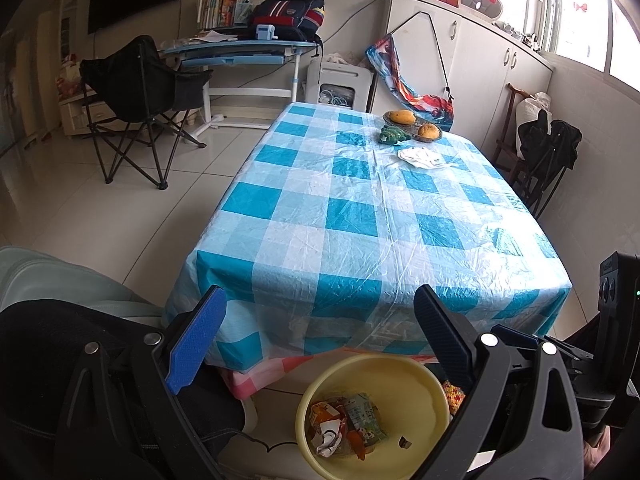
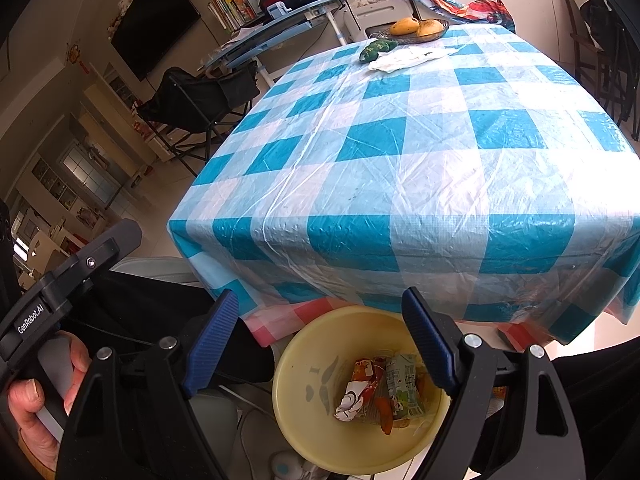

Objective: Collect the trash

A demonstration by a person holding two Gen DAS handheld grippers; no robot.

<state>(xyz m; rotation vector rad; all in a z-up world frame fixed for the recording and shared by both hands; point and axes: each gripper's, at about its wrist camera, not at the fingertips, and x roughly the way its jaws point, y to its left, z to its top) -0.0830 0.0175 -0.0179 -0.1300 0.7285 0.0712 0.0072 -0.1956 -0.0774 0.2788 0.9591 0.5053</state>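
A yellow bin (image 1: 424,380) stands on the floor below the table's near edge, with crumpled snack wrappers (image 1: 346,426) inside; it also shows in the right wrist view (image 2: 296,364) with the wrappers (image 2: 380,388). My left gripper (image 1: 320,304) is open and empty above the bin. My right gripper (image 2: 320,312) is open and empty above the bin too. A crumpled white tissue (image 1: 422,157) lies at the far end of the table (image 1: 360,216), seen also in the right wrist view (image 2: 404,58).
A fruit dish with mangoes (image 1: 414,122) and a green item (image 1: 394,135) sit beyond the tissue. A black folding chair (image 1: 136,104) stands left of the table, a desk (image 1: 240,46) behind it. A dark chair (image 1: 540,152) stands on the right.
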